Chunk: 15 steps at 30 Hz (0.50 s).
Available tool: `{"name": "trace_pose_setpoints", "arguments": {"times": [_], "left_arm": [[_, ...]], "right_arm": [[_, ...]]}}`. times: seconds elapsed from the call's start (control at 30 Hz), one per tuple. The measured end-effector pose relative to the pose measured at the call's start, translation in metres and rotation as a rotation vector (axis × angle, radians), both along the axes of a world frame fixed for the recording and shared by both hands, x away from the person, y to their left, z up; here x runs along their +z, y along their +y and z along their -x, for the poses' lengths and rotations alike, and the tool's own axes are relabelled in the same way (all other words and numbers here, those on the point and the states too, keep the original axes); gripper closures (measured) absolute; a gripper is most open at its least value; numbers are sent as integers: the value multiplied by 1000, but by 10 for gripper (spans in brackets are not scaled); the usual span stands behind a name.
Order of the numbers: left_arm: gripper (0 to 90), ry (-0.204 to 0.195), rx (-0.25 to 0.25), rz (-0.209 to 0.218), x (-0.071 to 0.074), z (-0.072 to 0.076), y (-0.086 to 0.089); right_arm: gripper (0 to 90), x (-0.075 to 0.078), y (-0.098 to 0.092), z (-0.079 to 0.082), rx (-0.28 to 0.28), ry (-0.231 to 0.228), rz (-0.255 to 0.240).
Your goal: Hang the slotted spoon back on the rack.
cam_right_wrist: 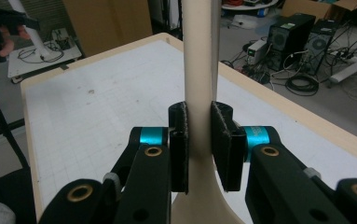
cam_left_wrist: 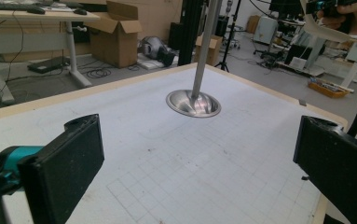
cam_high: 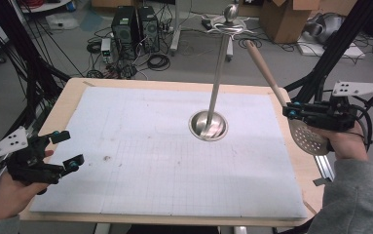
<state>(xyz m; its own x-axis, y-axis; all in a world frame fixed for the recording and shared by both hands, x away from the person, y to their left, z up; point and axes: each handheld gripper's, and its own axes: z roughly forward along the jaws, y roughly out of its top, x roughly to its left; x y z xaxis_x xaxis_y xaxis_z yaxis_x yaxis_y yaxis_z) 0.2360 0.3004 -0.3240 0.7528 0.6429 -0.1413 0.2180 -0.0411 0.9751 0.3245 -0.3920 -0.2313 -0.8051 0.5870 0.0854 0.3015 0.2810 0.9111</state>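
My right gripper (cam_high: 287, 110) is shut on a slotted spoon with a pale wooden handle (cam_high: 264, 73) and a perforated metal head (cam_high: 307, 137), held over the table's right edge with the handle slanting up and away. In the right gripper view both pads clamp the handle (cam_right_wrist: 199, 70) at my right gripper (cam_right_wrist: 199, 144). A metal stand, a round dish base (cam_high: 208, 125) with a tall pole (cam_high: 219, 68) and a hooked top (cam_high: 229, 24), rises from the white mat. My left gripper (cam_high: 68, 148) stands open at the front left, jaws wide apart with nothing between them (cam_left_wrist: 195, 168); the stand base (cam_left_wrist: 193, 103) lies ahead of it.
A white gridded mat (cam_high: 140, 161) covers the wooden table (cam_high: 72, 97). Black frame legs (cam_high: 335, 48) stand at the right, cables and computer towers (cam_high: 135, 29) on the floor behind. Cardboard boxes (cam_high: 286, 17) sit at the back right.
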Motion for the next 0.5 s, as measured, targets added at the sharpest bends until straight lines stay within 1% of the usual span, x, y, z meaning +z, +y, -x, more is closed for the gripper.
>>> {"name": "trace_pose_setpoints", "arguments": {"times": [0.07,0.1,0.13,0.2,0.23,0.5], "left_arm": [[21,1,2,2,0,0,1],[21,0,2,3,0,0,1],[21,2,4,2,0,0,1],[21,3,3,6,0,0,2],[21,3,4,5,0,0,2],[21,6,13,12,-1,-1,6]], "right_arm": [[780,2,-1,0,-3,3,-1],[780,2,-2,-1,-2,-3,-4],[780,3,-3,-1,-2,4,-6],[780,4,-5,-2,-2,3,-8],[780,4,-5,-2,-4,-3,-10],[780,8,-12,-7,-22,5,-23]]}}
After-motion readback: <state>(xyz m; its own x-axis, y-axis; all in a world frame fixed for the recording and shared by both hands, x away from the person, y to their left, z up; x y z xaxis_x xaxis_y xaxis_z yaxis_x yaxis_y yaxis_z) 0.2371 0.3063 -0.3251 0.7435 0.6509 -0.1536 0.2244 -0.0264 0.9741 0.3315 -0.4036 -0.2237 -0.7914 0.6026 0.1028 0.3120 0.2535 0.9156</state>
